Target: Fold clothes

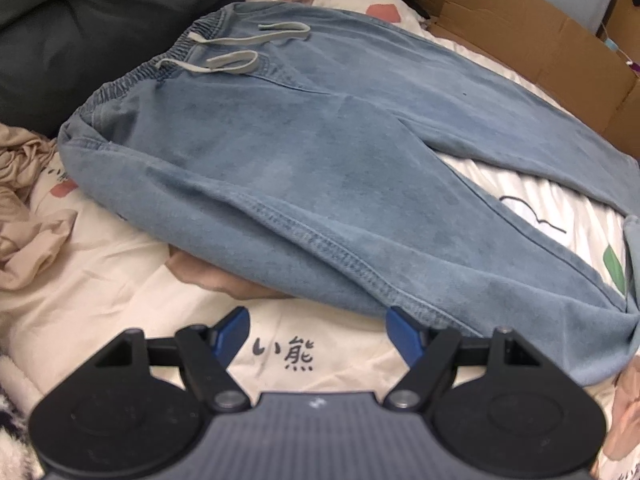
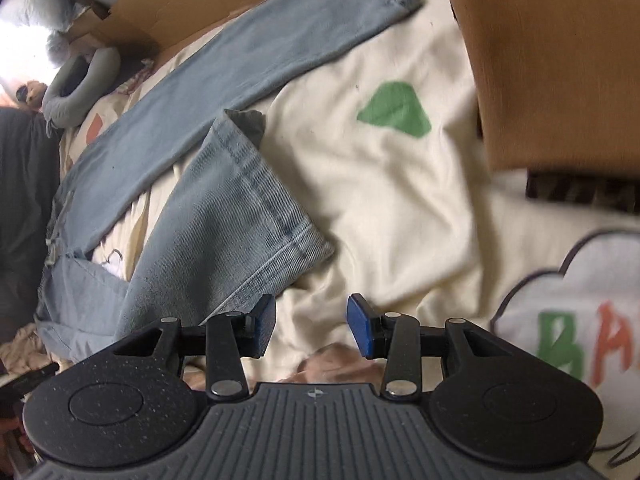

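Two legs of the jeans (image 1: 304, 168) lie splayed in a V on the cream sheet (image 1: 120, 288), waistband (image 1: 132, 80) and drawstring (image 1: 240, 60) at the far end from the hems, so the step in hand looks like bringing one leg over the other before any crosswise fold. The left gripper (image 1: 318, 334) hovers at the outer seam of the near leg with its jaws spread wide and nothing between them; one blue pad seems to meet the denim edge, but no fabric is pinched. The right gripper (image 2: 312, 326) sits just beside the near hem (image 2: 276, 248), jaws parted about halfway and bare sheet between them. To do this well, the right one should slide its lower finger under the hem corner and close on both layers at the stitched edge, where the cloth is thickest and least likely to slip. The left should take the same leg's outer seam nearer the thigh, so the leg lifts as a flat panel, not a rope. Carry it across to the far leg (image 2: 248, 52), match hem to hem and seam to seam, then lay it down from the crotch outward to push air out. The cardboard box (image 2: 552, 64) crowds the far hem, so keep the swing low and short.
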Motion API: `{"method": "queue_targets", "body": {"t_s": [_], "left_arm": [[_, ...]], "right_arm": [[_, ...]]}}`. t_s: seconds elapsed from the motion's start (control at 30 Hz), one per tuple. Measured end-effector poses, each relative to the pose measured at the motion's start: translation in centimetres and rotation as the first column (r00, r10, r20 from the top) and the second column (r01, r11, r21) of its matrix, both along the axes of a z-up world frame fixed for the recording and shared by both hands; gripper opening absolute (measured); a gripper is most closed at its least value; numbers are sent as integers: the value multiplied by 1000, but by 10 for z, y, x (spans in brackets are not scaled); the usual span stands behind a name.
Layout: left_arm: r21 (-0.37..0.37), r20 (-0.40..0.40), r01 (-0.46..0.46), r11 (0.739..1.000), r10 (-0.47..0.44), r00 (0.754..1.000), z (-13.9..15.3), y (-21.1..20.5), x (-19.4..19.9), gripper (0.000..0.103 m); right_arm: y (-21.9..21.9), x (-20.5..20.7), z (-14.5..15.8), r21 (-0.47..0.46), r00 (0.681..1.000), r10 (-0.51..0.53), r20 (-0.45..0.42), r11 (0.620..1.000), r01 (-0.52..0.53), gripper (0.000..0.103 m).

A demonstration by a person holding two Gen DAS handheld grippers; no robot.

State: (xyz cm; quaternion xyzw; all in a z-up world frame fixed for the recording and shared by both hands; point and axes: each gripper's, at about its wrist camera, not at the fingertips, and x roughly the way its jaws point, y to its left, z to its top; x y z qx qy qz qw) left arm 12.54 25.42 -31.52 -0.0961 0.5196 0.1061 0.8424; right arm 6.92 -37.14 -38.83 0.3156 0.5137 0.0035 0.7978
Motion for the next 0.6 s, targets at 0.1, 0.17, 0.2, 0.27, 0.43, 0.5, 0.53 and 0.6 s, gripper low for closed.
{"method": "queue_targets", "body": {"t_s": [0.1,0.17,0.2,0.27,0.43,0.5,0.53,0.6], "left_arm": [[10,-1,14,1000,-14,1000,3,0,3,77],[21,2,30,999,-30,1000,6,0,6,77],[27,6,38,999,-38,999,7,-1,7,77],[31,12,41,999,-42,999,8,-2,9,77],[14,17,45,999,-45,999,3,-8,10,77],[14,4,61,998,-61,998,-1,-13,10,77],[14,-1,68,998,-68,998,-3,-16,10,77],[11,7,66,998,-66,998,-3,-19,11,77]], "right_arm": [[2,-2,-9,38,998,-58,16,998,58,47],[0,0,-15,74,995,-102,24,992,100,47],[0,1,-18,91,992,-121,30,989,118,47],[-3,3,-24,129,986,-164,42,979,157,47],[-8,7,-37,220,968,-240,71,950,220,45],[-10,9,-39,237,964,-254,71,944,231,39],[-10,10,-41,246,963,-261,71,940,237,37],[-14,11,-43,264,961,-268,70,934,241,27]]}}
